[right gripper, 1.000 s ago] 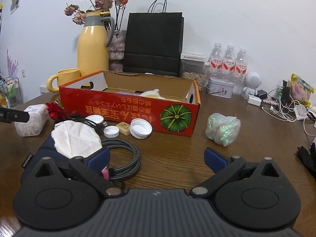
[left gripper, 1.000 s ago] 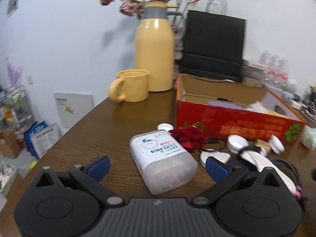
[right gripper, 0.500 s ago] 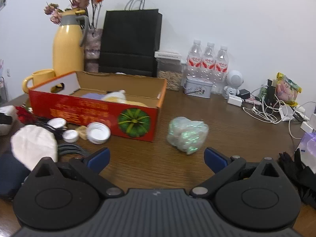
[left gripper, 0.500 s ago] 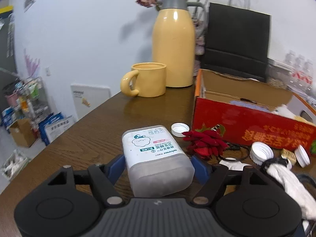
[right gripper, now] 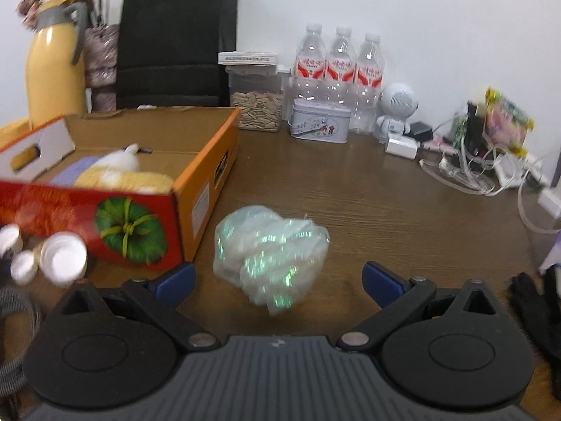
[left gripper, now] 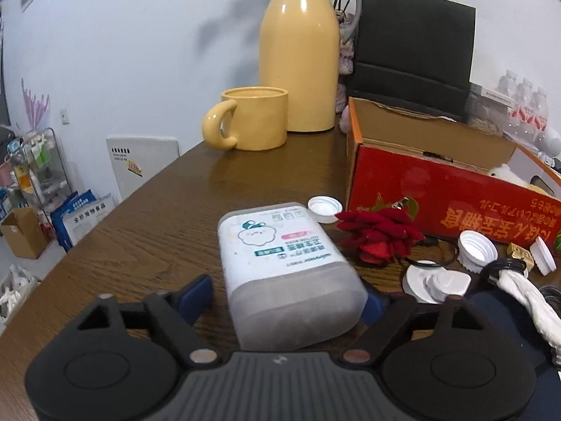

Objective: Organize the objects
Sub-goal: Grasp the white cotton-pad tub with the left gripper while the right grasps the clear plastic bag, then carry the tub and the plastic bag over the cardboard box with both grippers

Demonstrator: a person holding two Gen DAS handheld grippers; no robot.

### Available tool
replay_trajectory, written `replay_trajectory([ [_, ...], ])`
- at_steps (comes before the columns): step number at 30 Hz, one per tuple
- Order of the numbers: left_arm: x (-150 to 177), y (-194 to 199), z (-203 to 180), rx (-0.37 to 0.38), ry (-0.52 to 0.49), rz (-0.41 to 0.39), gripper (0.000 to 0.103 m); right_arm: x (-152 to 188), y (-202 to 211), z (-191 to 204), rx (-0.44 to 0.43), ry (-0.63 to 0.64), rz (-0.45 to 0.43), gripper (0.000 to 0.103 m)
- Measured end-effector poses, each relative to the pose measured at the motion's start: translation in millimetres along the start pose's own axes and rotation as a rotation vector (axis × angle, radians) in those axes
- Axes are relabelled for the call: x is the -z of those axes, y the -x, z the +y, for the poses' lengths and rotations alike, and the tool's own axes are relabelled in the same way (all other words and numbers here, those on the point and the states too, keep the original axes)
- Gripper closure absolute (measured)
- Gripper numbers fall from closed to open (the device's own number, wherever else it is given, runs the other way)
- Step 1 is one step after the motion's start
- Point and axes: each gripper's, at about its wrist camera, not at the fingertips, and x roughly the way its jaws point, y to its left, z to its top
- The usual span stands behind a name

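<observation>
Even indoor light, fisheye-curved edges, right view motion-blurred

Both tools share one build. The left tool (left gripper: 285,296) has a dark grey ribbed plate at its near middle bearing a small pale logo, flanked by two round black housings, each with a shallow circular recess. From each housing a black angular link with a triangular cut-out runs forward, pinned by a silver-brown screw head, and ends in a blue finger pad (left gripper: 198,293). The right tool (right gripper: 278,280) matches: ribbed grey plate, black discs, metal pivots, blue fingertips (right gripper: 380,280).
</observation>
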Motion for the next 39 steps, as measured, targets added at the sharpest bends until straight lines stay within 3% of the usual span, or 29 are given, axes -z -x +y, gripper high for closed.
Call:
replay_trajectory([
  [3,0,1,-2,0.014,-0.012,-0.006,0.033,-3,-8,-2,-0.004,-0.026,0.014,0.0],
  [4,0,1,-1,0.027,-0.006,-0.01,0.034,-3,-8,-1,-0.013,-0.025,0.016,0.005],
  [5,0,2,-1,0.037,-0.002,-0.012,0.035,-3,-8,-1,-0.017,-0.023,0.012,0.012],
  [7,0,3,-1,0.041,-0.001,-0.012,0.035,-1,-6,1,-0.025,-0.022,0.007,0.05],
  [9,0,3,-2,0.041,0.001,-0.013,0.035,0,-1,-2,-0.041,-0.036,-0.013,0.055],
  [21,6,15,7,0.065,0.047,-0.047,0.037,16,50,23,-0.043,-0.023,-0.144,0.056],
  [30,11,20,4,0.052,-0.008,-0.025,0.038,30,72,49,-0.102,0.003,-0.156,0.055],
  [34,5,18,4,0.069,0.03,-0.039,0.023,33,78,58,-0.12,0.007,-0.16,0.055],
  [36,4,14,3,0.052,0.047,-0.028,0.036,35,81,61,-0.126,0.006,-0.163,0.054],
  [39,6,14,6,0.078,0.06,-0.035,0.038,36,84,66,-0.131,0.009,-0.169,0.054],
])
